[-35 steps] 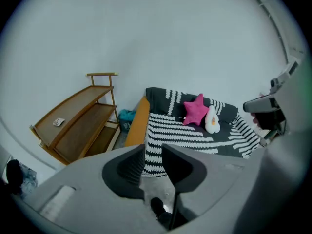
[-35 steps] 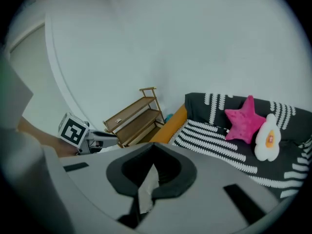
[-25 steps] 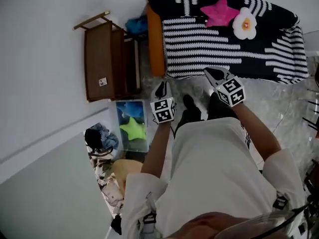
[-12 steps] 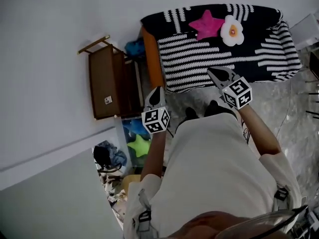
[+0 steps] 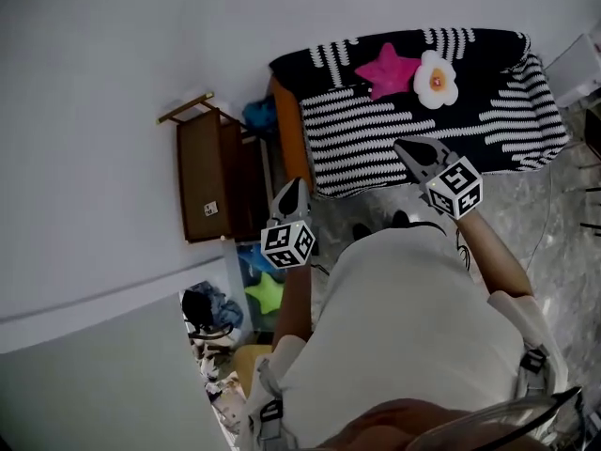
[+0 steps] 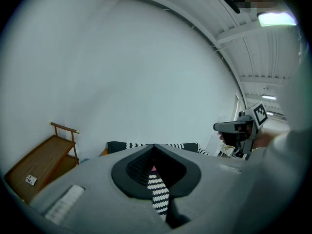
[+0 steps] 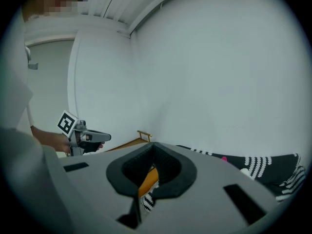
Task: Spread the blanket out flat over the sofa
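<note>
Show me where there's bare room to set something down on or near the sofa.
Free: the blanket seat in front of the star cushion and flower cushion, and the floor right of the person. Crowded: the gap between shelf and sofa, and the clutter on the person's left.

Wall (image 5: pixel 113 83): plain white.
Floor (image 5: pixel 554 219): grey, marbled.
Wooden rack (image 5: pixel 202 177): brown, set against the wall.
Ceiling light (image 6: pixel 276 18): lit.

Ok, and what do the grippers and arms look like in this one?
The left gripper and right gripper match: pale grey bodies tapering to pointed jaws lined with black pads. Each carries a white cube printed with black square markers. The person wears a white top whose sleeves stop near the elbows.
</note>
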